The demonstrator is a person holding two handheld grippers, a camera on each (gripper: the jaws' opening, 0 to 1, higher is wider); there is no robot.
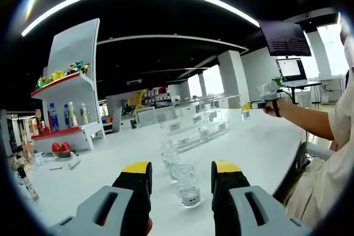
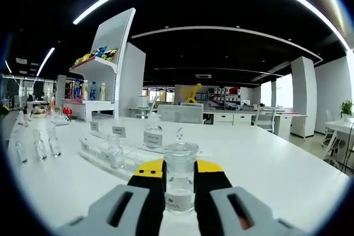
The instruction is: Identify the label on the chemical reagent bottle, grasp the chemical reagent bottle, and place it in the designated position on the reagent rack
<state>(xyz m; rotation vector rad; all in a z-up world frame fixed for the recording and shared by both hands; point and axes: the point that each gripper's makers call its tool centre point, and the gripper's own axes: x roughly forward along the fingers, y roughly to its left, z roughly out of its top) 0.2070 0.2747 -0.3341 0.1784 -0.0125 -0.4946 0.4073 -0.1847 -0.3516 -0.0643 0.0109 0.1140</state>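
My right gripper point(image 2: 180, 171) is shut on a clear glass reagent bottle point(image 2: 180, 189) with a round stopper and a white label low on its front. It holds the bottle upright above the white table point(image 2: 265, 164). Beyond it stands a clear acrylic reagent rack point(image 2: 97, 146) with label tags, holding two bottles point(image 2: 152, 135). In the left gripper view the same rack point(image 1: 194, 130) sits mid-table, and the right gripper point(image 1: 259, 103) shows far right with its bottle point(image 1: 245, 114). My left gripper point(image 1: 181, 171) is open. A small clear bottle point(image 1: 188, 187) stands in its gap, another point(image 1: 168, 156) just behind.
Several loose bottles point(image 2: 38, 147) stand on the table left of the rack. A white shelf unit point(image 1: 71, 100) with drinks rises at the table's far left. The person's arm point(image 1: 310, 121) crosses the right side, below a monitor point(image 1: 285, 39). Small tools point(image 1: 65, 164) lie near red items.
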